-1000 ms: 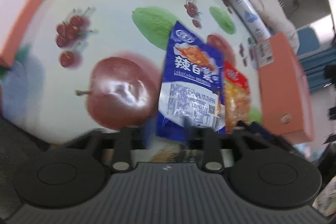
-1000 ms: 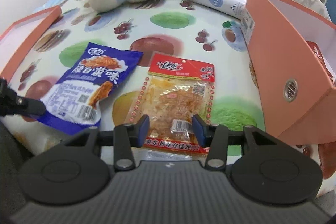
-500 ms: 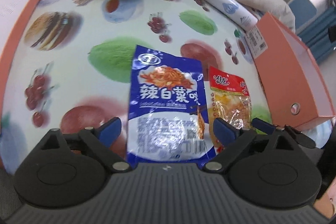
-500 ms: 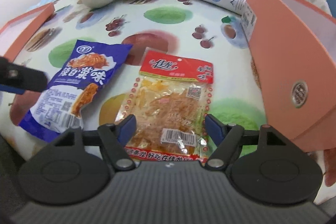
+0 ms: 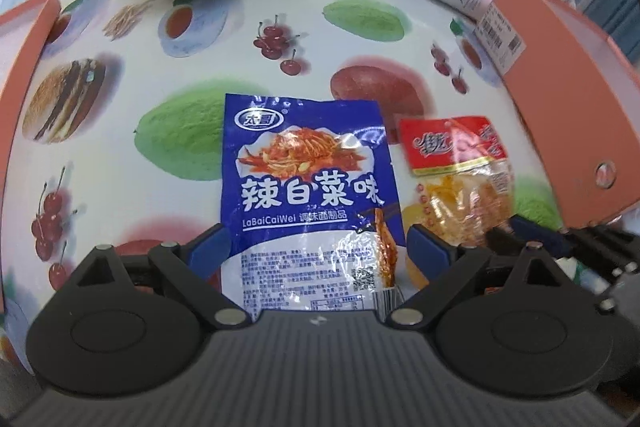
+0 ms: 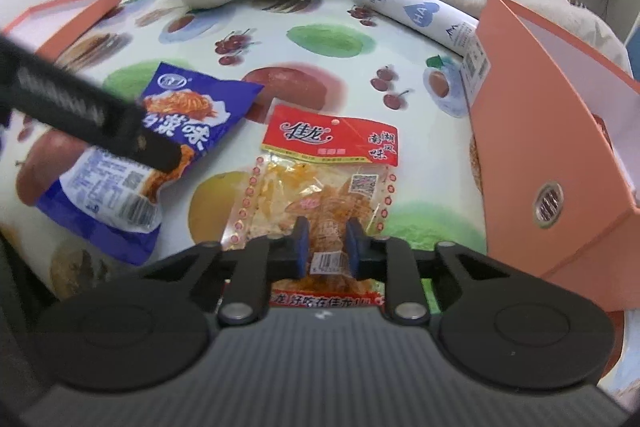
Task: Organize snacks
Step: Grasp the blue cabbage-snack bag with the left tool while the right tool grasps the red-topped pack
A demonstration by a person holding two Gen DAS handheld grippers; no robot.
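Snack packet (image 6: 320, 187) pinched in right claw (image 6: 323, 243); left claw (image 5: 318, 251) spread, seemingly straddling blue packet (image 5: 308, 195).

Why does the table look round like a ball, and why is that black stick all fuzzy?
Both wrist views use fisheye lenses, so the flat fruit-print cloth bulges and its edges curve. In the right wrist view the black stick is the left gripper, close to the lens and blurred. In the left wrist view glare whitens the blue packet near its bottom.

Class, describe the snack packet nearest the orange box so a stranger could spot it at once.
Start at the tall orange box on the fruit-print cloth. Beside it lies the clear packet of orange strips. Its red header distinguishes it from the blue packet.
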